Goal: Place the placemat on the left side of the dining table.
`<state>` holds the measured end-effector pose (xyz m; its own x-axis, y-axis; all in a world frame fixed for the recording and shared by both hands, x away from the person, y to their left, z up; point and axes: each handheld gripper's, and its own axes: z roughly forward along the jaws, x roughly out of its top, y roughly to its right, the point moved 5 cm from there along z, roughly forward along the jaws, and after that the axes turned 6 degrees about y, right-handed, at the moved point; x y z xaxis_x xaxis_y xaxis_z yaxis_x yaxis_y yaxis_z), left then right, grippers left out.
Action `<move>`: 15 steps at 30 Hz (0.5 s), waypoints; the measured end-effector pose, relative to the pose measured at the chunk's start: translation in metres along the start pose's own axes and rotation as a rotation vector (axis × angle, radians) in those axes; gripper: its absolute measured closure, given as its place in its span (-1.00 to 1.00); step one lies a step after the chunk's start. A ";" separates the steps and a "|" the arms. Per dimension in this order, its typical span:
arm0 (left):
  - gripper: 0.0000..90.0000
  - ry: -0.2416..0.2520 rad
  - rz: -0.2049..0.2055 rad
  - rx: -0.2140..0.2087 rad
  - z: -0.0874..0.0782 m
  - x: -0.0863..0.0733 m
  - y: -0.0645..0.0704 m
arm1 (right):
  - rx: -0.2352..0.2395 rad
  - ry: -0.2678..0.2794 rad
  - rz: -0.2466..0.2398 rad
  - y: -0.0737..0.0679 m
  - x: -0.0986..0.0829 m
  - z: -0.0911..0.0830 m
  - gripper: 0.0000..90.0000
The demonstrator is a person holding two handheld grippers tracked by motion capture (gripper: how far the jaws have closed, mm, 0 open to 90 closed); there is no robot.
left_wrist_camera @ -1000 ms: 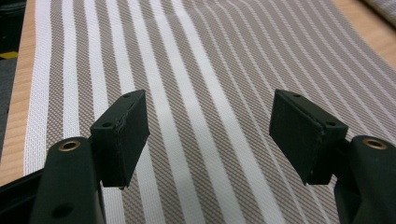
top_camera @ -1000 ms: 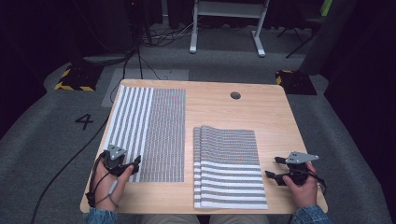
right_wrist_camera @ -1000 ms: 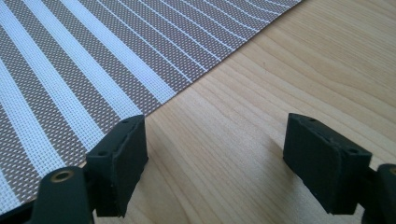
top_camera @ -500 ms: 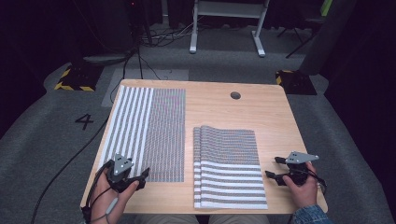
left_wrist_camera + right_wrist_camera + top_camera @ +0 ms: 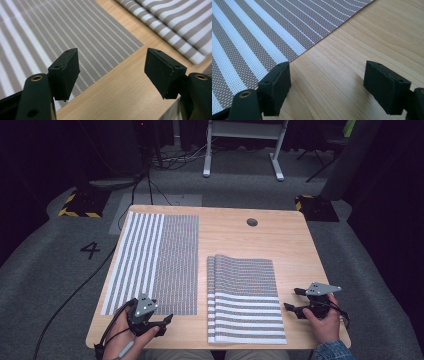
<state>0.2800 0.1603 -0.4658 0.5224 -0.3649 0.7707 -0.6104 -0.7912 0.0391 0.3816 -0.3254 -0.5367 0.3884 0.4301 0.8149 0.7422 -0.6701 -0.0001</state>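
High view: the left gripper (image 5: 162,322) has slid back from the left edge of the flat grey-and-white striped woven placemat (image 5: 156,262) to that mat's near right corner, close to the front edge of the light wooden table (image 5: 290,240). Its jaws stand wide apart with nothing between them, and the left gripper view has that corner just ahead of them. To the right of the mat lies the stack of striped woven placemats (image 5: 245,297), and right of the stack the right gripper (image 5: 292,301) has kept its place, also spread wide and empty. My guess is the left hand is lining up to pinch that corner next.
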 end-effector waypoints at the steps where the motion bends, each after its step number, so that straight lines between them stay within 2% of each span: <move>1: -0.37 -0.009 0.009 -0.017 0.002 0.000 0.003 | 0.001 0.000 0.000 0.000 0.000 0.000 -0.51; 9: -0.37 -0.042 0.047 -0.087 0.025 0.001 0.018 | 0.001 0.001 0.001 0.000 0.000 0.000 -0.51; 10: -0.37 -0.051 0.052 -0.108 0.028 0.000 0.020 | 0.000 0.001 0.001 0.000 0.000 0.000 -0.51; 13: -0.37 -0.055 0.072 -0.123 0.037 0.001 0.022 | 0.001 0.001 0.000 0.000 0.000 0.000 -0.51; 15: -0.37 -0.064 0.067 -0.138 0.044 0.000 0.024 | 0.001 0.001 0.000 0.000 0.000 0.000 -0.51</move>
<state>0.2915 0.1203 -0.4927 0.5120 -0.4483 0.7327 -0.7187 -0.6907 0.0796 0.3816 -0.3252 -0.5369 0.3883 0.4294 0.8154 0.7425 -0.6698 -0.0009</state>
